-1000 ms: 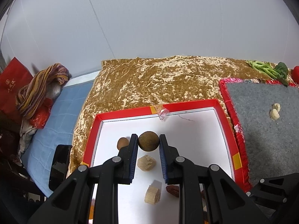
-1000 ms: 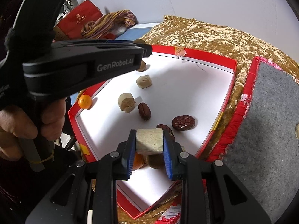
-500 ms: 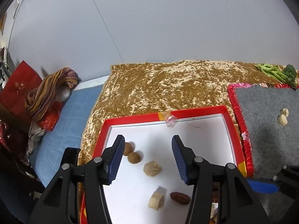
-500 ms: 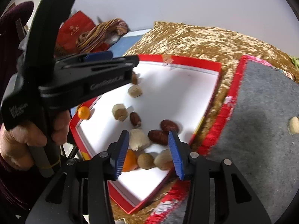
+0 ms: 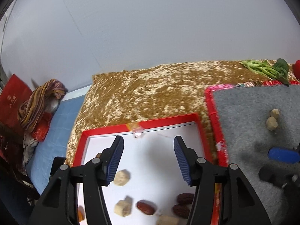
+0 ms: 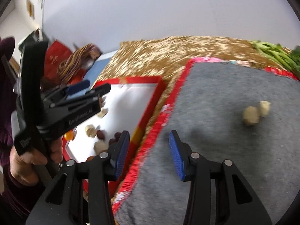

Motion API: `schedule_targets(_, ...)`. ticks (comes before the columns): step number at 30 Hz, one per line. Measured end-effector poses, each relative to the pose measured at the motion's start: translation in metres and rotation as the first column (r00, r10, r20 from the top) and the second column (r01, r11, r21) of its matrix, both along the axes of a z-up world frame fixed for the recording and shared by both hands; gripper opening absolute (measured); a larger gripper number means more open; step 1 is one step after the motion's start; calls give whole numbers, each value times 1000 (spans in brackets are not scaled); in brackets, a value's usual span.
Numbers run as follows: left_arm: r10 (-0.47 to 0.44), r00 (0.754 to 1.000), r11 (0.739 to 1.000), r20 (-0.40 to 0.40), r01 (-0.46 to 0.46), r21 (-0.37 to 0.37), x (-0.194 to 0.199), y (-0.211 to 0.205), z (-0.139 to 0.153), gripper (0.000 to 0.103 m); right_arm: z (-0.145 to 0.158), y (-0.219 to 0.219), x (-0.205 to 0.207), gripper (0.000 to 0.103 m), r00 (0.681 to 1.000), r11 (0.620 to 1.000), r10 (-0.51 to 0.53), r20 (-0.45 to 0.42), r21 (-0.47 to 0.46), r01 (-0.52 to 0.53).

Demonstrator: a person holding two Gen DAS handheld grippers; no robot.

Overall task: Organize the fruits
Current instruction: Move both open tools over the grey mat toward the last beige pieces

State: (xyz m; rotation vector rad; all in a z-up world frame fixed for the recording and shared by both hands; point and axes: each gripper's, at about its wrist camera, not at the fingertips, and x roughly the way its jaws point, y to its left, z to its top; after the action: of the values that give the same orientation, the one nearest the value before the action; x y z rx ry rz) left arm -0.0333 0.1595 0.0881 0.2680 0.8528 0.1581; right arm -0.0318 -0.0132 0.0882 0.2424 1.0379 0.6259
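Note:
A red-rimmed white tray (image 5: 168,119) holds pale chunks (image 5: 121,177), a pale cube (image 5: 122,208) and dark red dates (image 5: 146,208). My left gripper (image 5: 148,140) hangs over the tray's far half, its jaws opening with nothing between them. A brown fruit (image 5: 98,154) peeks out behind its left finger. My right gripper (image 6: 149,134) is open and empty over the left edge of the grey mat (image 6: 234,150). Two pale pieces (image 6: 251,115) lie on that mat, ahead and to the right. The left gripper (image 6: 93,89) is held by a hand (image 6: 28,161).
A gold velvet cloth (image 5: 150,90) covers the table under the tray and mat. Green leafy stalks (image 5: 266,70) and a red item (image 5: 297,67) lie at the far right. A striped scarf (image 5: 39,101), a red bag (image 5: 13,93) and blue padding (image 5: 61,123) sit to the left.
The left gripper let go of a round brown fruit in the tray and opened. The right gripper dropped its pale cube into the tray, opened, and swung right over the grey mat.

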Motion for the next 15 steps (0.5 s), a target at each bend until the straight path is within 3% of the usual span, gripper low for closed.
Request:
schedule_targets(9,-65,998,998,-14,65,26,9,-44,-12,58,12,-65,13,46,989,988,-144,-11,55,145)
schedule_targets(15,-190,981,982,-31,190,0,9,-83,-22,59,15,-121,21,50,957,953,-288,-41,86,291)
